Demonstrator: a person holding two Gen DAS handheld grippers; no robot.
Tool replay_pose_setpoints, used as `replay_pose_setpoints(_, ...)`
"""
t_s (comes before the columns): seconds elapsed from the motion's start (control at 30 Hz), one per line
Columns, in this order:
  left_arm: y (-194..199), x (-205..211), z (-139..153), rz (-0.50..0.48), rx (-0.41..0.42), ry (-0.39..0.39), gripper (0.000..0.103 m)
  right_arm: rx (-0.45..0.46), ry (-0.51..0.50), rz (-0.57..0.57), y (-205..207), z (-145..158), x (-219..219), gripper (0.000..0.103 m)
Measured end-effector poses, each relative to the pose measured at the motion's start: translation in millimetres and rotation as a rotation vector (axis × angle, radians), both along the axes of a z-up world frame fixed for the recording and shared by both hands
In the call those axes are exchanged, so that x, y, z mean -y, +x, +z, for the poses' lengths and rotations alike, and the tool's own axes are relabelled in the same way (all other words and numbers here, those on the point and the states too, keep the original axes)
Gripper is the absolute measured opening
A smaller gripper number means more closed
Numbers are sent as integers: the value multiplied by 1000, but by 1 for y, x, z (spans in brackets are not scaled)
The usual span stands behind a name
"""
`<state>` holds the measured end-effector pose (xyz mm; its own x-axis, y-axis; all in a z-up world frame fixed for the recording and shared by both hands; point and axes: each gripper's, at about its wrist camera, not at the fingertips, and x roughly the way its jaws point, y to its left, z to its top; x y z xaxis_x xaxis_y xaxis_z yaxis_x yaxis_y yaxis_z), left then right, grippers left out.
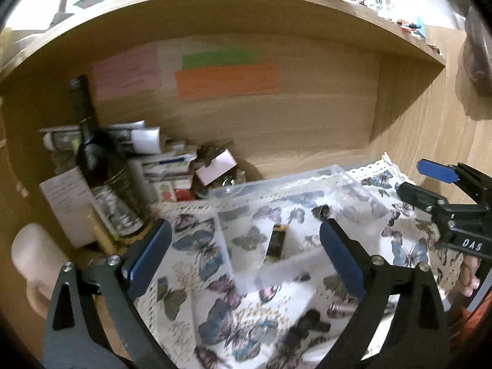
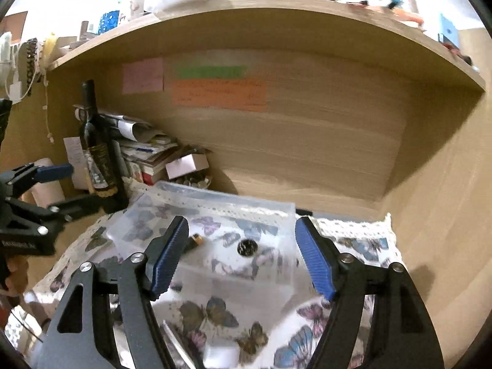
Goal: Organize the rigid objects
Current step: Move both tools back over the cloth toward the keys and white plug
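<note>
Hovering over a clear plastic box, both tongs are spread wide and hold nothing. The box sits on a butterfly cloth that covers the surface, inside a wooden nook. Two small things lie in the box already: a little black and gold tube and a round dark cap. The left tongs point down at the box, and the right tongs do too. More small dark things lie on the cloth near the left tongs, but they look blurry. I think the job is partway done. Next, one of the tongs should go down to a loose thing, close on it gently, and lift it into the box. A tall dark bottle stands close by on the left.
</note>
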<state>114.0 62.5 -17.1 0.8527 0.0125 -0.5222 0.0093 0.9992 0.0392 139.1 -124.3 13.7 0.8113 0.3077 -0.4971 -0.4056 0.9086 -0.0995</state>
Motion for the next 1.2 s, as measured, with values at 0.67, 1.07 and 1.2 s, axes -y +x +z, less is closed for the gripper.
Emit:
replay_pose_setpoints(0.67, -26, -12, -107, -9, -325, -72, 83, -275, 14, -67, -26, -85, 35, 72)
replay_pose_setpoints(1.07, -7, 3, -129, -108, -440, -53, 66, -356, 10, -30, -20, -103, 26, 70)
replay_pose_setpoints(1.2, 0, 8, -129, -125, -436, -42, 66, -378, 10, -13, -16, -109, 22, 63)
